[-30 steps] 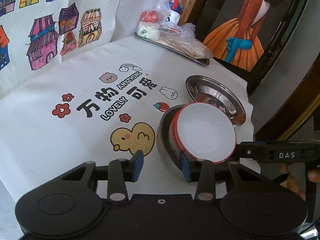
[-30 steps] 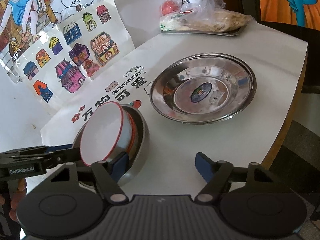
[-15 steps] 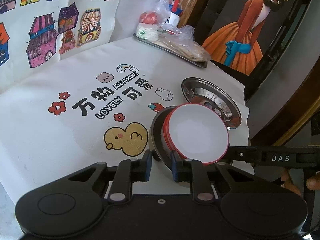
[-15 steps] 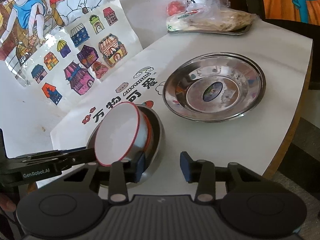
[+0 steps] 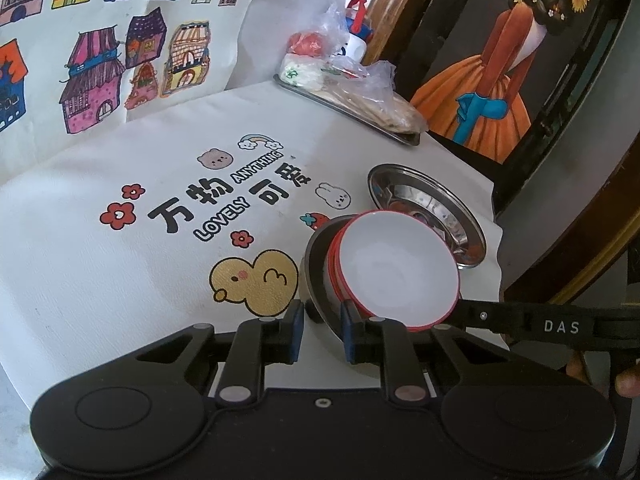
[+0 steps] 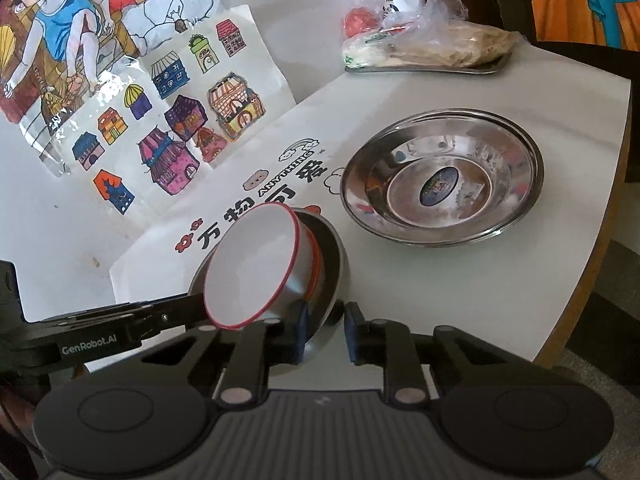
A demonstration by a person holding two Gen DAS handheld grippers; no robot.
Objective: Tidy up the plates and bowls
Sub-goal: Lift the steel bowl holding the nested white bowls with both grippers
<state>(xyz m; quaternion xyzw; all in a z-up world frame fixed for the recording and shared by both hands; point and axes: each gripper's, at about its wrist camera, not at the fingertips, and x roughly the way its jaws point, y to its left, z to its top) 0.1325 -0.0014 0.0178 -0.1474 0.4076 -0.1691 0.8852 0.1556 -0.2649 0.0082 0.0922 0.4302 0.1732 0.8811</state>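
Note:
A steel bowl [image 5: 316, 264] [image 6: 332, 264] sits near the table's front edge. A white bowl with a red rim [image 5: 400, 268] [image 6: 252, 268] lies tilted inside it, and a second red rim shows just beneath. My left gripper [image 5: 322, 332] is shut on the steel bowl's near rim; in the right wrist view it [image 6: 188, 312] reaches in from the left. My right gripper [image 6: 325, 334] straddles the opposite rim, its jaws closing with both pads against the wall; from the left wrist it [image 5: 472, 314] enters from the right. A steel plate [image 5: 416, 196] [image 6: 480, 168] lies beyond.
A steel tray [image 6: 496, 68] with bagged food [image 5: 360, 92] stands at the table's far side. Drawings of coloured houses [image 5: 100, 76] lean against the wall. The table's curved edge [image 6: 600, 260] runs close to the right of the plate. A printed white cloth [image 5: 120, 280] covers the table.
Both grippers' jaws have narrowed from wide apart to a pinch on the steel bowl's rim, the left first, then the right. The bowls and plate keep their places.

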